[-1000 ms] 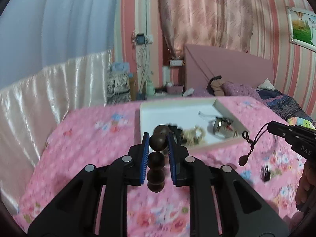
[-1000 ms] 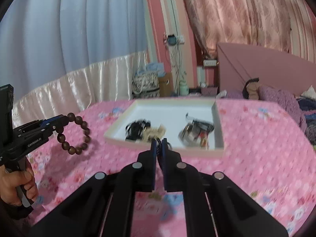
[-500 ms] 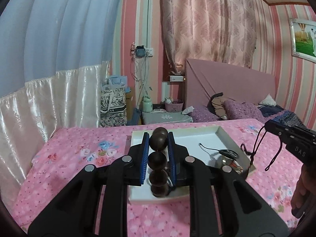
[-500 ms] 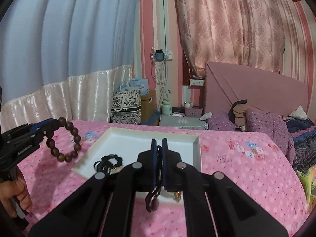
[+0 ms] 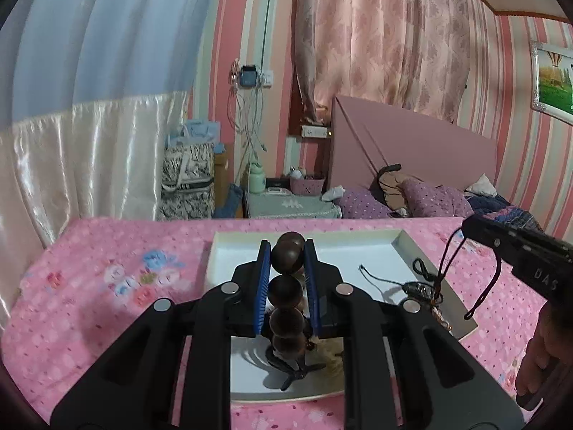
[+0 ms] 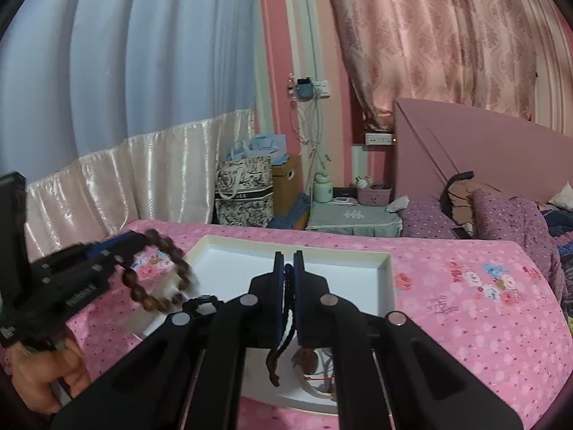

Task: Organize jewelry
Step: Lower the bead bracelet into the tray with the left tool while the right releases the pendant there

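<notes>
My left gripper (image 5: 286,251) is shut on a dark wooden bead bracelet (image 5: 285,292), which hangs in a column between the blue pads above the white tray (image 5: 372,252). In the right wrist view that bracelet (image 6: 157,276) dangles as a loop from the left gripper (image 6: 139,242) over the tray's left edge. My right gripper (image 6: 288,261) is shut on a black cord necklace (image 6: 283,329) whose brown pendant (image 6: 306,360) hangs below the fingers over the tray (image 6: 229,272). From the left wrist view, the right gripper (image 5: 469,227) holds the cord (image 5: 447,261) above the tray's right side.
The tray lies on a pink flowered bedspread (image 5: 107,286). Inside it are a black cord piece (image 5: 379,279) and other jewelry near the front. Purple pillows (image 6: 501,215) and a headboard (image 6: 465,150) stand behind; a bedside table (image 6: 351,218) and a bag (image 6: 243,197) are beyond.
Both grippers have moved forward to hang over the tray, each still carrying its piece. The bracelet now swings over the tray's left edge, and the pendant hangs above the tray's near side.
</notes>
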